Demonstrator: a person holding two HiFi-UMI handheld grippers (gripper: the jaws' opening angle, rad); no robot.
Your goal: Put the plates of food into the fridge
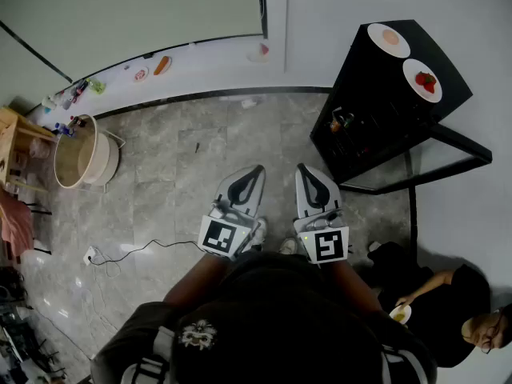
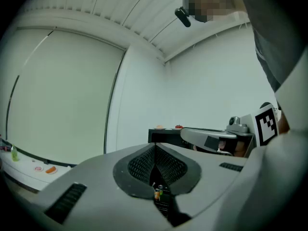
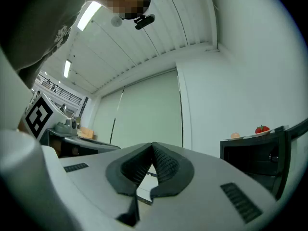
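A black fridge [image 1: 384,110] stands at the upper right, and its glass door [image 1: 436,162] swings open toward me. Two white plates rest on its top: one with a peach-coloured food [image 1: 389,39], one with red strawberries [image 1: 422,80]. Bottles [image 1: 340,122] show inside. My left gripper [image 1: 254,170] and right gripper [image 1: 306,169] are held side by side above the floor, short of the fridge, both shut and empty. In the left gripper view the shut left gripper [image 2: 155,150] points toward the fridge [image 2: 166,134]. The right gripper [image 3: 152,150] has the strawberry plate [image 3: 262,130] at its right.
A wooden tub [image 1: 80,152] stands at the left beside a wooden table [image 1: 16,138]. A white ledge [image 1: 192,58] along the wall carries small toy foods. A cable [image 1: 136,253] lies on the tiled floor. A person [image 1: 448,302] sits at the lower right with a bowl.
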